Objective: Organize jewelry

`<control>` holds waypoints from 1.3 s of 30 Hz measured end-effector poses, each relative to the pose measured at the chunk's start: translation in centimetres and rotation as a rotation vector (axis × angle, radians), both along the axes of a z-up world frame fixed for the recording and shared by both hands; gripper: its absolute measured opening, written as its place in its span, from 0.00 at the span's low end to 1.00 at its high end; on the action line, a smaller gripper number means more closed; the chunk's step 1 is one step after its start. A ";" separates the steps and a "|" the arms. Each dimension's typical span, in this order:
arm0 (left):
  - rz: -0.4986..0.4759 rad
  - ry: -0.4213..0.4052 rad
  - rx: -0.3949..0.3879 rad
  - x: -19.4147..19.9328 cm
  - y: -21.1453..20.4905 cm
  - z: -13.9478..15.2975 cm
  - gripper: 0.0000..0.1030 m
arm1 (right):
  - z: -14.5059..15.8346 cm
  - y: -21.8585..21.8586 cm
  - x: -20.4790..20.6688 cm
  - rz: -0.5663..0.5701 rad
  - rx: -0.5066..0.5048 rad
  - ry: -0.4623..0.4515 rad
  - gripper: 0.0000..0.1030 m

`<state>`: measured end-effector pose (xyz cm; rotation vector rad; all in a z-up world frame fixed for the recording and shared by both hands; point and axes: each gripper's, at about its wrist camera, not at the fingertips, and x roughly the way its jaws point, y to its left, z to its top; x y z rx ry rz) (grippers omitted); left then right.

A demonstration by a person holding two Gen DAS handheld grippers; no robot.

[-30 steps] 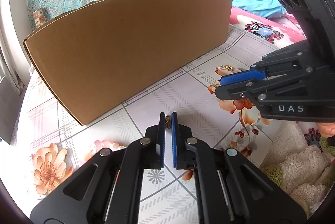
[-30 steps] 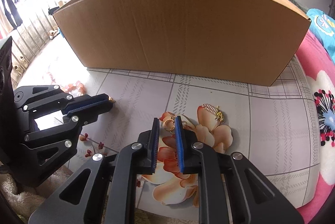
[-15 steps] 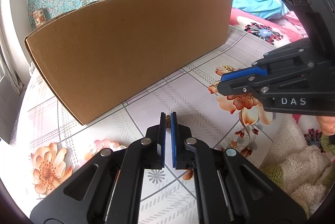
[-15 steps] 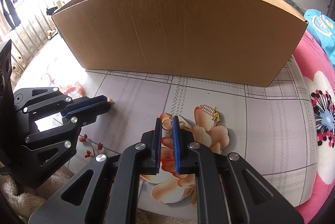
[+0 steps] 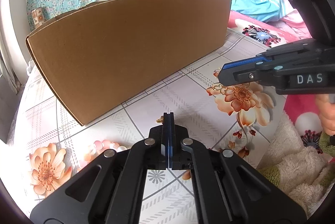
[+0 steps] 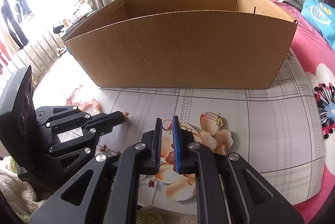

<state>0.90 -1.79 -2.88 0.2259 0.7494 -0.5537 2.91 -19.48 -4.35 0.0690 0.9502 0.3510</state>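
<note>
My left gripper point(image 5: 168, 114) is shut on a small gold earring point(image 5: 160, 119) that sticks out at its tip, just above the tablecloth; it also shows in the right wrist view point(image 6: 125, 113). My right gripper point(image 6: 167, 119) is open a little, its pads either side of a gold ring piece point(image 6: 166, 124) lying on the cloth. That gold ring piece shows in the left wrist view point(image 5: 219, 87) below the right gripper point(image 5: 220, 75). A gold spring-shaped earring point(image 6: 213, 117) lies to the right. An open cardboard box point(image 6: 182, 46) stands behind.
A floral tablecloth point(image 6: 261, 125) covers the surface. Peach beads point(image 6: 92, 103) lie at the left near the box. A fluffy towel point(image 5: 293, 165) lies at the near edge. Bedding point(image 5: 257, 2) lies behind the box.
My left gripper closed fully on the small earring. My right gripper rose a little, so the box's inside now shows, and its jaws stand slightly wider than half a second ago.
</note>
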 end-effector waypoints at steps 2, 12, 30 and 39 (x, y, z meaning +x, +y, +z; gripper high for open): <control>-0.001 -0.006 0.003 -0.1 -0.1 0.2 0.00 | 0.1 -0.1 0.0 -0.005 0.006 -0.007 0.10; -0.009 -0.044 0.013 -1.0 -0.2 1.6 0.00 | 0.5 -0.9 -1.2 -0.021 0.051 -0.036 0.10; -0.018 0.029 0.043 1.1 -0.3 -0.3 0.08 | -0.3 -0.7 -0.9 -0.023 0.100 -0.024 0.10; -0.052 -0.018 0.082 0.5 -1.0 -0.4 0.00 | -0.6 -1.1 -0.7 -0.047 0.117 -0.024 0.10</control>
